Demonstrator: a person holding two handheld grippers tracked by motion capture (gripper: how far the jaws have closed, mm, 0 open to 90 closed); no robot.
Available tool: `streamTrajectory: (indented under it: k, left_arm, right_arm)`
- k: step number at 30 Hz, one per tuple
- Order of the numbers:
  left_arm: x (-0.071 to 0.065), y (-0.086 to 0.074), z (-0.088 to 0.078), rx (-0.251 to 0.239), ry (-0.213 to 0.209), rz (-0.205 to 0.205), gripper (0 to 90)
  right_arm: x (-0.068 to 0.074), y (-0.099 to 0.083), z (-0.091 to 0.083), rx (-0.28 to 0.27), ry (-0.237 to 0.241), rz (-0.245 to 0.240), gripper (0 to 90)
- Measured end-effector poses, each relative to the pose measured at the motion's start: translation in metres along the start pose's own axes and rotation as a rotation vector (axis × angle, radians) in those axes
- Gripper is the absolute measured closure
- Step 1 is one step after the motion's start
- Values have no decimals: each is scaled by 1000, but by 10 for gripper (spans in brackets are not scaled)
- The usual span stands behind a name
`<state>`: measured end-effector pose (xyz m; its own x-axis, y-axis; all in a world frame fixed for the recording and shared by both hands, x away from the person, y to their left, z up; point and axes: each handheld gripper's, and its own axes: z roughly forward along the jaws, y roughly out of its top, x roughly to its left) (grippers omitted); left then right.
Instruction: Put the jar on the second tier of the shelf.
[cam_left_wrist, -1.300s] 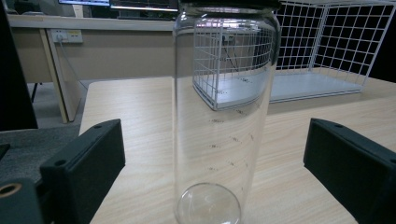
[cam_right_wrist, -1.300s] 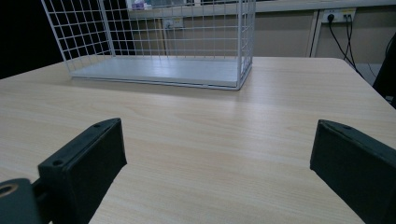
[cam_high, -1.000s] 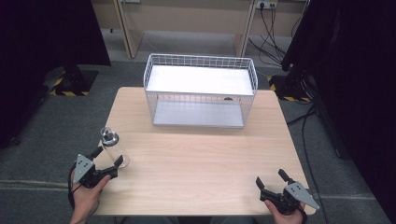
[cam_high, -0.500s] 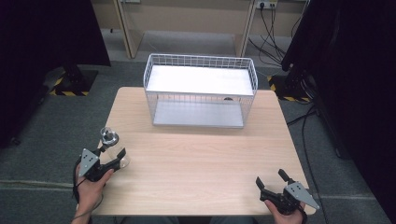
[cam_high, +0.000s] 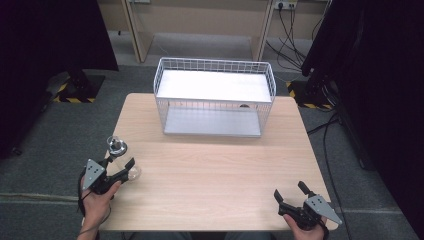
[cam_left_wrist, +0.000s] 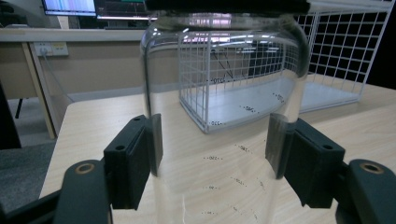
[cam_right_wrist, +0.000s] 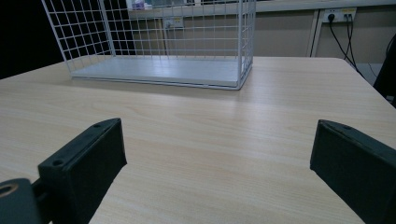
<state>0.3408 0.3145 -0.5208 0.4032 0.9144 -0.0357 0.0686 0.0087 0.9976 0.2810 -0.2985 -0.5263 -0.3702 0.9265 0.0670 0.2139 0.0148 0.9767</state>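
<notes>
we see our left gripper (cam_high: 120, 167) at the near left corner of the table (cam_high: 215, 175), its two black, blocky jaws clamped on a clear glass jar (cam_left_wrist: 224, 93). the jar is round and smooth, with a dark lid at the top and tiny printed marks down its wall; in the left gripper view the flat pads (cam_left_wrist: 154, 144) press against both sides of it, and the jaws have just been closing onto it. through the glass the wire basket (cam_high: 215, 97) shows bent and wavy. from above, the jar (cam_high: 119, 148) stands upright on the pale wood-grain table top, just in front of the hand, well apart from the basket. the basket is white, boxy, made of thin wire mesh with a flat pale floor, and sits at the far middle of the table. our right gripper (cam_high: 295, 196) rests at the near right corner with its jaws spread wide and nothing between them, bare matte board ahead of it.
</notes>
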Motion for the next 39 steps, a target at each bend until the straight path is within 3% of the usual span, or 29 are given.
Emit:
streamTrajectory:
  k: [17, 39]
  left_arm:
    - [-24, 39, 14, -87, -53, 18, 313]
    - [-49, 67, 43, -119, -114, 35, 313]
  right_arm:
    - [0, 0, 0, -2, 0, 0, 36]
    - [0, 0, 0, -3, 1, 3, 36]
